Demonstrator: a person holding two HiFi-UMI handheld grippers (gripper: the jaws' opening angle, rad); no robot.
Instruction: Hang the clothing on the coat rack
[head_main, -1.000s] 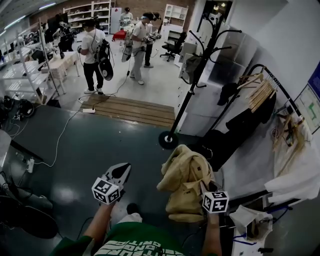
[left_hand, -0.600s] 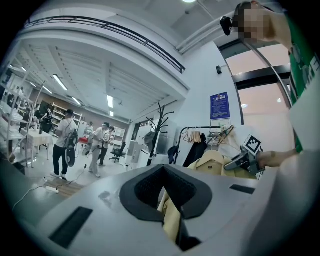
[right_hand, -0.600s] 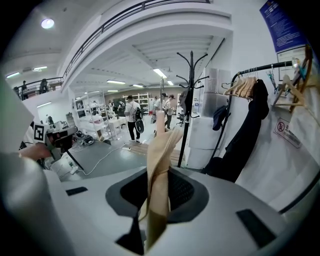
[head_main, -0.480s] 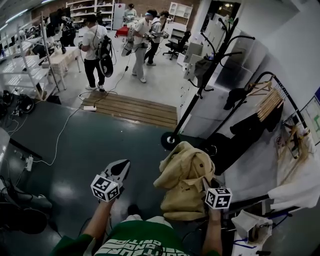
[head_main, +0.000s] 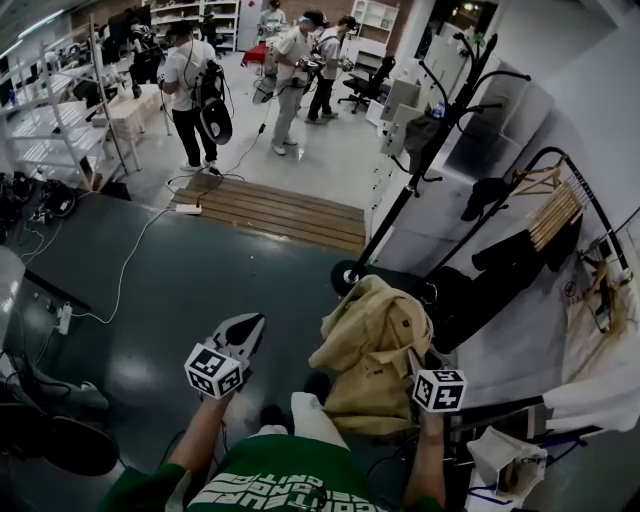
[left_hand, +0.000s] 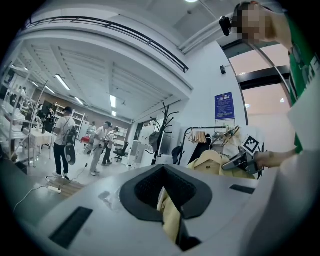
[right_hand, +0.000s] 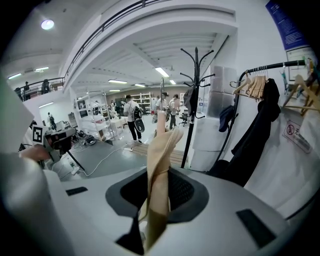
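A tan jacket (head_main: 370, 340) hangs bunched from my right gripper (head_main: 415, 362), which is shut on a fold of it (right_hand: 160, 150). The black coat rack (head_main: 420, 170) stands ahead and a little right, its round base (head_main: 345, 276) just beyond the jacket; several things hang on its hooks. My left gripper (head_main: 250, 325) is held out to the jacket's left, apart from its bulk. In the left gripper view its jaws (left_hand: 162, 187) are closed on a narrow tan strip of cloth (left_hand: 169, 217); where that strip leads is hidden.
A clothes rail (head_main: 560, 190) with wooden hangers and dark garments stands at the right wall. A wooden platform (head_main: 270, 215) lies ahead, and a white cable (head_main: 130, 260) crosses the dark floor at the left. Several people (head_main: 190, 80) stand farther back.
The person has stepped forward, with a foot now showing below the jacket. The coat rack and platform sit slightly nearer. Both grippers keep their hold and spacing.
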